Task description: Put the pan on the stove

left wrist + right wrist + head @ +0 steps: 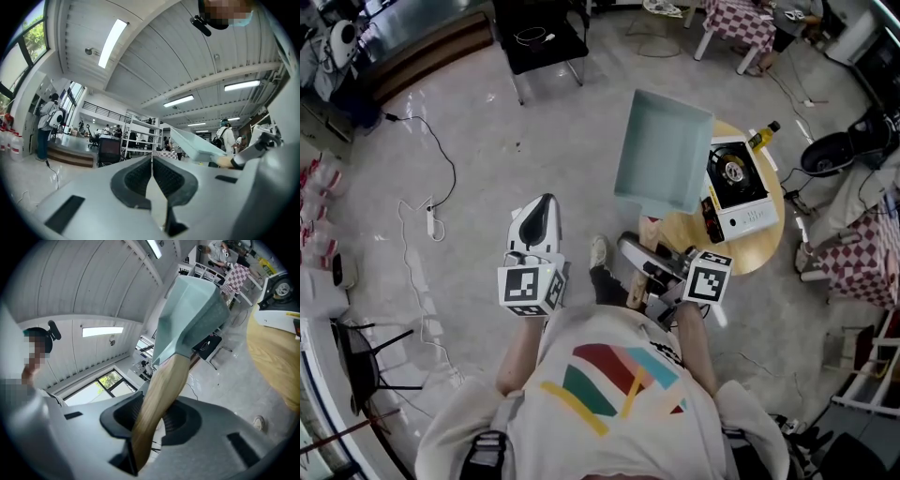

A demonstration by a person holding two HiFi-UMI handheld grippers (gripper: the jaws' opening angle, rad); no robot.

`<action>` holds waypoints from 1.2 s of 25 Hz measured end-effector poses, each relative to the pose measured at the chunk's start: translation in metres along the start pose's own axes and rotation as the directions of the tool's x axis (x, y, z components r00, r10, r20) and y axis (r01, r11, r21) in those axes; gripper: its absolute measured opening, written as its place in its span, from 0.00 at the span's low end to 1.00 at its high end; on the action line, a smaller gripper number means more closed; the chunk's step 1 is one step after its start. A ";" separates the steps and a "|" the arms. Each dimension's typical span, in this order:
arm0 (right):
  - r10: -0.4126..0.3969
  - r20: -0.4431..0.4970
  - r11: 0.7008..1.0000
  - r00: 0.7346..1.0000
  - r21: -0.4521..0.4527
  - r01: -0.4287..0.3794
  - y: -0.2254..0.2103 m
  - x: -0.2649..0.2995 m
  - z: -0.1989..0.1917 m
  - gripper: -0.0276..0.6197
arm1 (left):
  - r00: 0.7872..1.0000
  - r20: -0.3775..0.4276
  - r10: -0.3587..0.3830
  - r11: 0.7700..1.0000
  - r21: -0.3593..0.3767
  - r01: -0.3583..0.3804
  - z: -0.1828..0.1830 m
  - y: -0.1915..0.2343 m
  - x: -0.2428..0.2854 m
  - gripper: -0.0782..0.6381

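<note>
1. The person stands over a pale floor with 1 gripper in each hand, both held about level out in front.
2. The right gripper (154, 414) is clamped on the wooden handle (161, 390) of the pan (664, 150); the handle runs straight between its 2 jaws.
3. The pan is a pale teal, square-sided one. It is held in the air, tipped, with its empty inside showing from above.
4. From above, the pan hangs over the left edge of the round wooden table (761, 251), just left of the stove (737, 187), and is not on it.
5. The stove is a small white one with a black top and 1 burner, sitting on the table.
6. A bottle (762, 137) with yellow liquid stands at the table's far edge, just beyond the stove.
7. The left gripper (543, 210) is to the left of the pan, well apart from it. Its jaws are closed tip to tip with nothing between them.
8. On the floor to the left lies a white power strip (436, 223) with a black cable. A black chair (540, 37) stands farther off.
</note>
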State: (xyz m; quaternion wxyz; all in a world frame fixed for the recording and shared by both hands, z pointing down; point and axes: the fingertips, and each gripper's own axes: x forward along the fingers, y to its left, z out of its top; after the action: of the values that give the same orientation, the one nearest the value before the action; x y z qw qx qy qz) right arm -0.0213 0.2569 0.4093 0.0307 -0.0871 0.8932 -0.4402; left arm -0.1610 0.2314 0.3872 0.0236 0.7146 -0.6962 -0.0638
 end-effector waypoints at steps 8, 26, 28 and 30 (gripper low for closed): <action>0.029 -0.021 0.999 0.999 -0.023 -0.030 -0.033 0.022 0.041 0.19 | 0.999 0.001 -0.036 0.999 0.041 0.036 -0.002 -0.003 0.063 0.13; 0.015 -0.051 1.000 0.999 0.018 -0.014 -0.148 0.126 0.188 0.20 | 0.992 -0.029 -0.120 0.988 0.097 0.123 0.004 0.044 0.281 0.13; 0.032 -0.032 0.999 0.999 0.033 -0.031 -0.158 0.138 0.211 0.20 | 0.991 -0.042 -0.129 0.987 0.089 0.132 0.002 0.047 0.305 0.13; 0.048 -0.014 0.998 0.999 0.045 -0.047 -0.169 0.146 0.232 0.20 | 0.991 -0.040 -0.131 0.987 0.085 0.134 -0.002 0.052 0.325 0.13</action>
State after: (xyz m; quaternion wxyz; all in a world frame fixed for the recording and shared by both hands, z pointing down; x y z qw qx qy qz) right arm -0.1129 -0.0520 0.4046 0.0364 -0.0618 0.8851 -0.4598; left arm -0.2045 -0.0948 0.3764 0.0001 0.7608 -0.6486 -0.0224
